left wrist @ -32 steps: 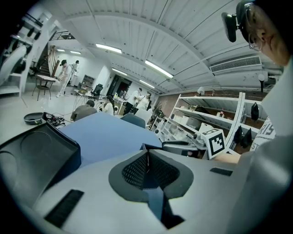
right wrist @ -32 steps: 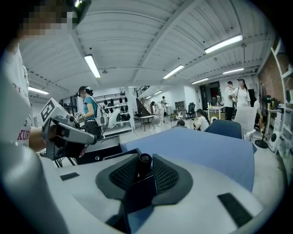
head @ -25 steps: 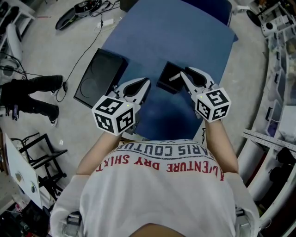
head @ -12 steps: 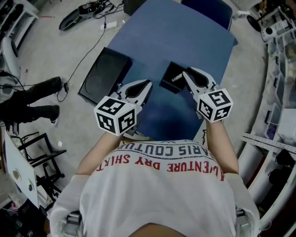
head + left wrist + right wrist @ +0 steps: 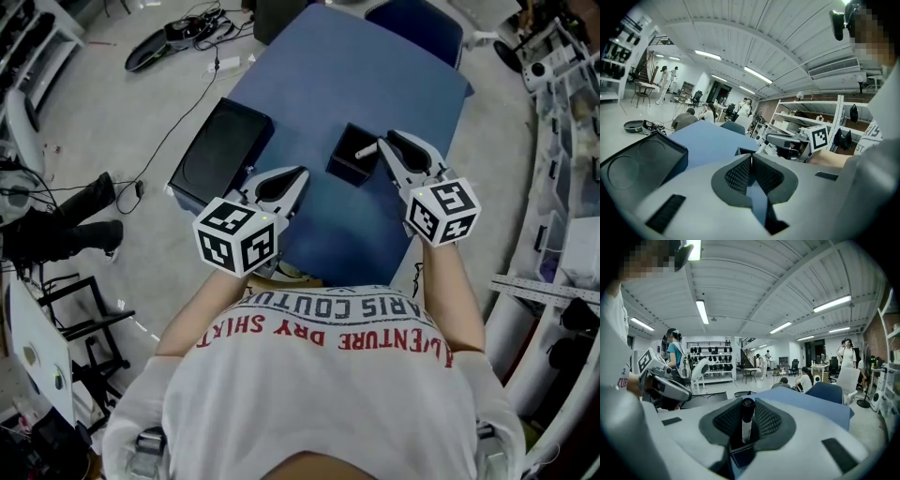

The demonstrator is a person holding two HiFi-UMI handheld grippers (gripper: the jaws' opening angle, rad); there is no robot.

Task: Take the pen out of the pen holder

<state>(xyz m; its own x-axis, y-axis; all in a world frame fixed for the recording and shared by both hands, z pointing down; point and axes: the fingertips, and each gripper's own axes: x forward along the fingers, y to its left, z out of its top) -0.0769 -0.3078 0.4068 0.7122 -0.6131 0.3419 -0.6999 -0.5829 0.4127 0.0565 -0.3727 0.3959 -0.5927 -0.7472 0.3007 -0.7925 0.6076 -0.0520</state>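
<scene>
A black square pen holder (image 5: 352, 157) stands on the blue table (image 5: 356, 66). My right gripper (image 5: 386, 142) hangs just over the holder's right side, shut on a white pen (image 5: 367, 150) with a black cap. In the right gripper view the pen (image 5: 746, 423) stands upright between the pads, and the holder (image 5: 743, 456) shows below it. My left gripper (image 5: 300, 173) is to the left of the holder, apart from it. In the left gripper view this gripper (image 5: 751, 157) is shut with nothing in it, and the holder (image 5: 744, 151) peeks out beyond its tips.
A flat black case (image 5: 221, 153) lies on the floor against the table's left edge. A blue chair (image 5: 420, 21) stands at the far end. Cables (image 5: 178, 33) trail across the floor, and a person's legs (image 5: 61, 217) are at the left. Shelving (image 5: 562, 84) lines the right.
The right gripper has risen with the pen, drawing it up from the holder. The left gripper has edged forward and slightly up, still shut.
</scene>
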